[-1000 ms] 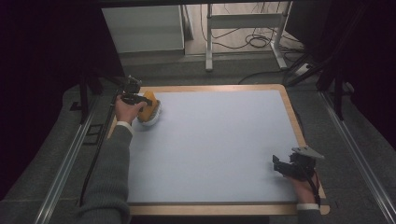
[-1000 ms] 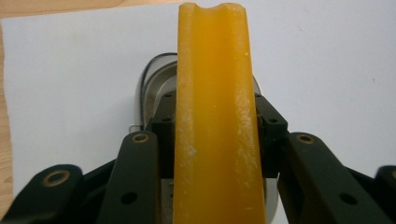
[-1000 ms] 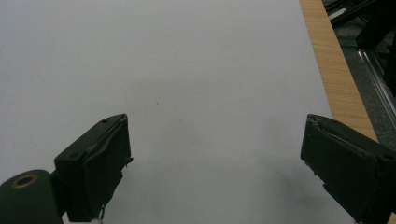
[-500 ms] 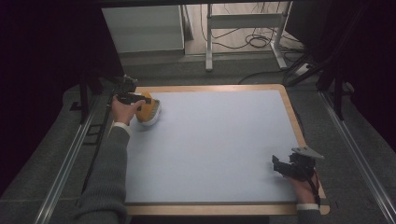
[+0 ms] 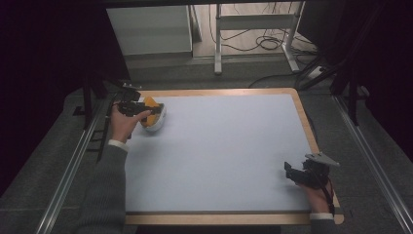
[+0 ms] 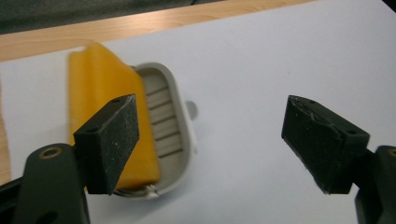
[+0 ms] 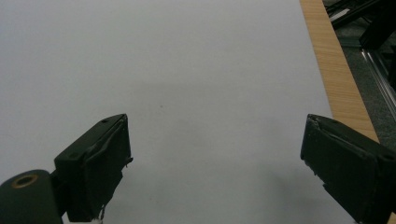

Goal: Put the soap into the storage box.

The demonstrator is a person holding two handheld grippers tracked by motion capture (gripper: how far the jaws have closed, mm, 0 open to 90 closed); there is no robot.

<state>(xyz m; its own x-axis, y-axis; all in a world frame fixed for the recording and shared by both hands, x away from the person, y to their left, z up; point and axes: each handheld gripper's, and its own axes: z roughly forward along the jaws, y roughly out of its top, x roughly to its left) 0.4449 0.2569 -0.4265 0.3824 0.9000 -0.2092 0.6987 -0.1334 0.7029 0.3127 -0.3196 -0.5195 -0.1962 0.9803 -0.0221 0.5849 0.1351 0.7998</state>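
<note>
The right gripper [image 5: 297,173] rests at the near right corner of the pale mat [image 5: 224,151], jaws wide apart over bare surface. Farther off, at the far left, the left gripper [image 6: 210,140] hovers spread — just beside a yellow sponge [image 6: 109,116] lying in its white ribbed tray [image 6: 175,135].

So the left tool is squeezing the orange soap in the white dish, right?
Not quite. The left tool is open, not squeezing; in the left gripper view its jaws stand wide apart above the orange soap lying in the white dish.
</note>
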